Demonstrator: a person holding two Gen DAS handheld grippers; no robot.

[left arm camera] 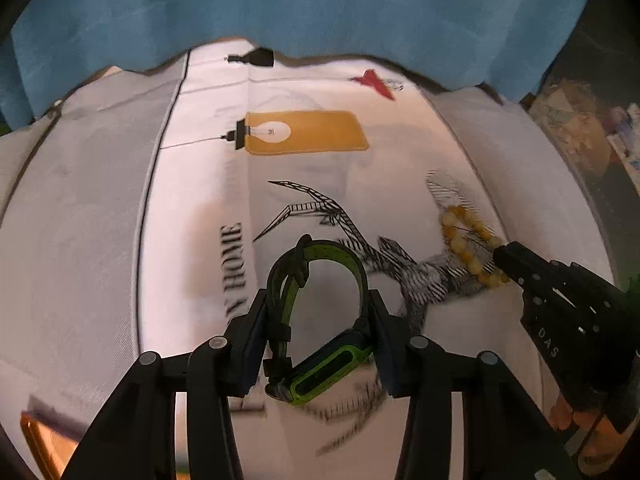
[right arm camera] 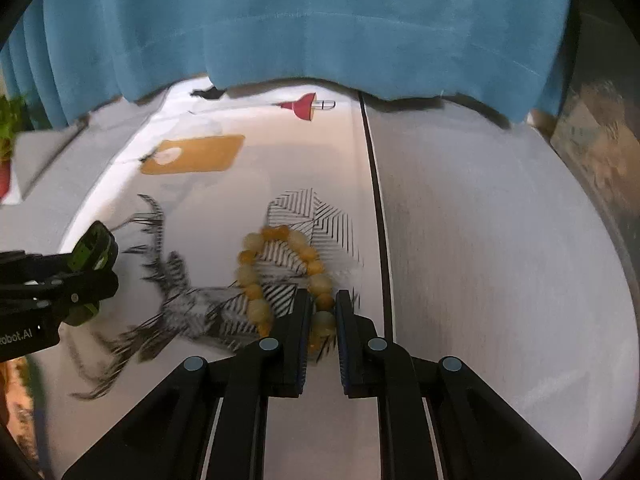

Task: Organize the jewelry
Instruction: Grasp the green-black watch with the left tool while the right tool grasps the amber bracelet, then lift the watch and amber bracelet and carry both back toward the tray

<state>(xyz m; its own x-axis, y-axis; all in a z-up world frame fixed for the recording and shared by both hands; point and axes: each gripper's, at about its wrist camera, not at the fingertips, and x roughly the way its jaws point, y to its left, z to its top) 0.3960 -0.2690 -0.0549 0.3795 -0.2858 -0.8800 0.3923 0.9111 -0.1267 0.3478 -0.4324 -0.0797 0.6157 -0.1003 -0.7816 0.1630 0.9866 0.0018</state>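
While both tongs are loaded, observe:
Left tongs point(left arm camera: 318, 332): pinching green watch band point(left arm camera: 320, 308) across its loop; it may spring out.
Right tongs point(right arm camera: 323, 312): pinching bead bracelet point(right arm camera: 280, 272); the rest trails ahead on the surface point(right arm camera: 480, 260) and may snag.

A matt, finely woven printed cloth point(left arm camera: 100, 200) is seen beneath a smooth, rubbery green-and-black watch band point(left arm camera: 320, 304) with a glossy face. The bead bracelet point(right arm camera: 288, 272) is made of polished, waxy amber-coloured beads. Soft, matt fabric is shown by the blue curtain point(right arm camera: 320, 20).
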